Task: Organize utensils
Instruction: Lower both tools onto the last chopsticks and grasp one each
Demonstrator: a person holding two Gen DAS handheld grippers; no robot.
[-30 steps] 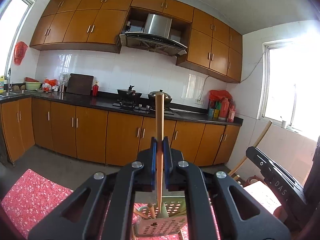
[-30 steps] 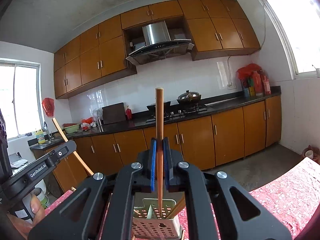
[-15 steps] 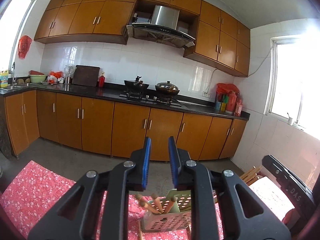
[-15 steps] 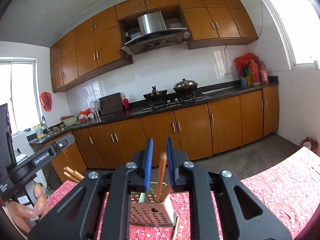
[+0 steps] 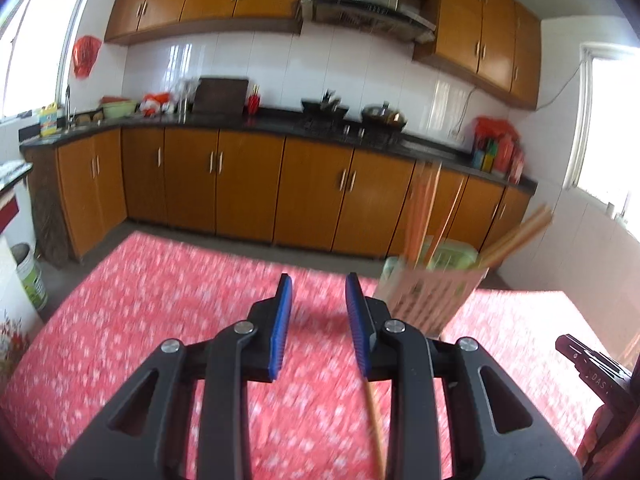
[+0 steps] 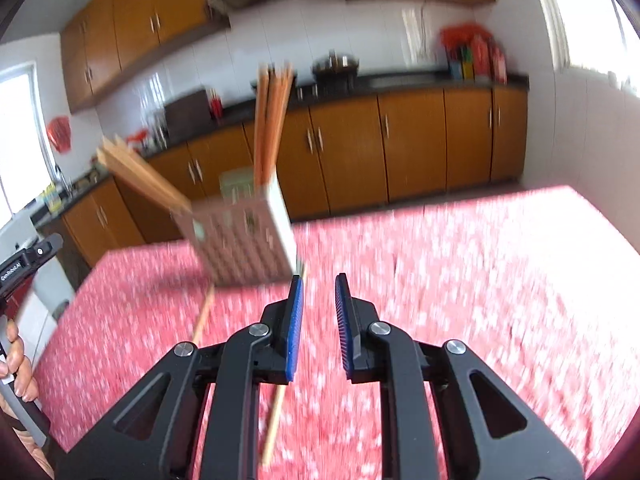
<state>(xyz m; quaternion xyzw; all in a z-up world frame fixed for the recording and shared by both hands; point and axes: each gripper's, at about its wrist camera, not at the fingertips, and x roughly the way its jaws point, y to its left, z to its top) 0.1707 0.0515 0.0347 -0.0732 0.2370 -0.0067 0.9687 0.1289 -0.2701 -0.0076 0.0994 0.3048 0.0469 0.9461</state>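
A perforated pale green utensil holder (image 5: pixel 430 294) stands on the red floral tablecloth (image 5: pixel 160 300) with several wooden chopsticks (image 5: pixel 420 208) upright and leaning in it. It also shows in the right wrist view (image 6: pixel 244 240) with its chopsticks (image 6: pixel 272 120). My left gripper (image 5: pixel 318 292) is open and empty, left of the holder. A loose chopstick (image 5: pixel 374 420) lies on the cloth under its right finger. My right gripper (image 6: pixel 319 292) is open and empty, right of the holder. Two loose chopsticks (image 6: pixel 274 424) (image 6: pixel 203 314) lie on the cloth near it.
The table's far edge faces brown kitchen cabinets (image 5: pixel 248 188) and a dark counter. The right gripper's body (image 5: pixel 592 372) shows at the left view's right edge. The left gripper and the hand holding it (image 6: pixel 20 360) show at the right view's left edge.
Both grippers held a chopstick upright over the holder, then opened and dropped them in. Both have since tilted down toward the table and apart; the views are motion-blurred.
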